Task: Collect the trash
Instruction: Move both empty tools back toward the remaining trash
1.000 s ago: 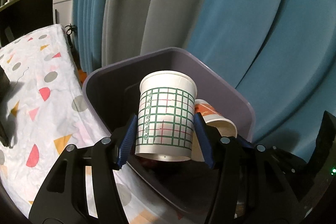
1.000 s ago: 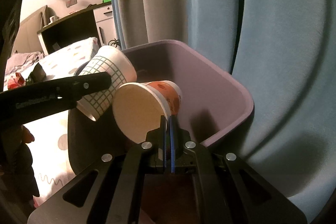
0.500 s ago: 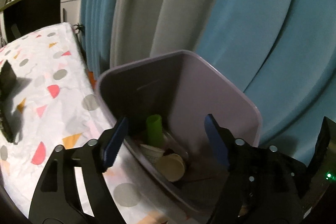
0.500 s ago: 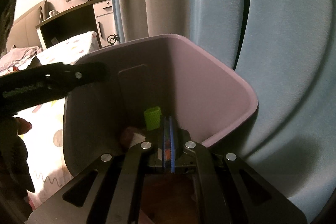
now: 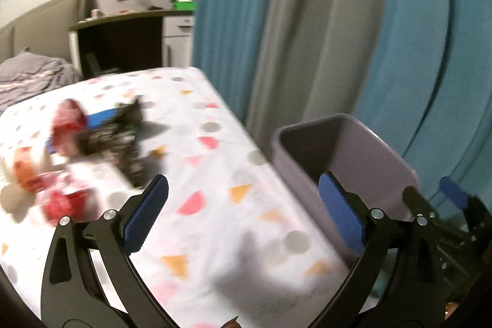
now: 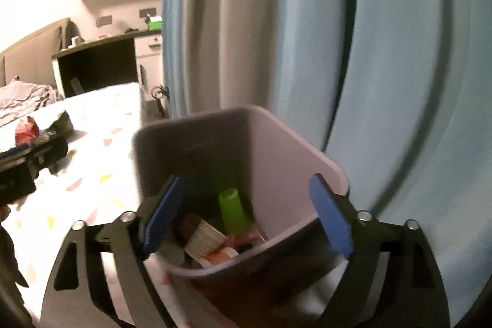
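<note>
Tools (image 5: 243, 215) (image 6: 249, 212) freshly spread, cups (image 6: 204, 239) now binned (image 6: 307, 149)

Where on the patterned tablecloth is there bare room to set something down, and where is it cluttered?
Free: the stretch of white patterned tablecloth between the pile of red and dark wrappers and the lilac plastic bin, and the far end toward the blue curtain. Crowded: the wrapper pile on the cloth, and the bin's bottom, which holds a green cup and paper cups.
</note>
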Demonstrator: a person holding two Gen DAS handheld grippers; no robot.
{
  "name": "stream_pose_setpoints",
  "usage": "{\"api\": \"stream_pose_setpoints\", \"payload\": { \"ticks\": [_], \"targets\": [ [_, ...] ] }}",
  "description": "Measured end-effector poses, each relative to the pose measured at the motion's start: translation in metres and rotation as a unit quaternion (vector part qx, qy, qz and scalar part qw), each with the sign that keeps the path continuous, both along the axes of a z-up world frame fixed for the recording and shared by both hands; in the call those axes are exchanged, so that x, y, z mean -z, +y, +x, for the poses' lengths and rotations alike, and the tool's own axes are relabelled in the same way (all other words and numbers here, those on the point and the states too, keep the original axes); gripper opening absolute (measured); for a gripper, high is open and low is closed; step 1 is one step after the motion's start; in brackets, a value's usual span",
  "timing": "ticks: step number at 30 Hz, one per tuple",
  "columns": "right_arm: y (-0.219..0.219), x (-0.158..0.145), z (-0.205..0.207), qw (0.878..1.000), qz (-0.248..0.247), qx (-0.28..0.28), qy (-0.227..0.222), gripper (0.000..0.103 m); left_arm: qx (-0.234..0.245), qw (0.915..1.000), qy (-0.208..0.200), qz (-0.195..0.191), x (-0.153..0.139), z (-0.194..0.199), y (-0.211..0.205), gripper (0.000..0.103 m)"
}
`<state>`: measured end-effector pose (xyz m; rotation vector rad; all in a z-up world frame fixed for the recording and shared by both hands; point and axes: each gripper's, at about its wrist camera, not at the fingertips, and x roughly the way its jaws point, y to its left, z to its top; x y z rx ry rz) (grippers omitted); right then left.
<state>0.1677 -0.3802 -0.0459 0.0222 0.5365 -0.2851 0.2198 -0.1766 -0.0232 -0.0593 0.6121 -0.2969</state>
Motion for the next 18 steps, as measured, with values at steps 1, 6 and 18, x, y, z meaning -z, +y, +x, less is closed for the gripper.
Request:
{"api": "stream_pose_setpoints", "payload": {
  "ticks": [1, 6, 18],
  "targets": [
    [0.009, -0.003, -0.002, 1.0, -0.004, -0.006, -0.006, 0.087, -0.011, 0.9999, -0.002, 0.002, -0.001, -0.005, 0.009, 0.097],
    [0.042, -0.008, -0.009, 0.999, -0.014, -0.032, -0.015, 0.089, -0.059, 0.9981, -0.013, 0.015, -0.003, -0.034, 0.056, 0.097],
    [0.122, -0.01, -0.021, 0.995, 0.004, -0.099, -0.029, 0.094, -0.143, 0.9888, -0.032, 0.027, -0.007, -0.084, 0.147, 0.097]
  ]
}}
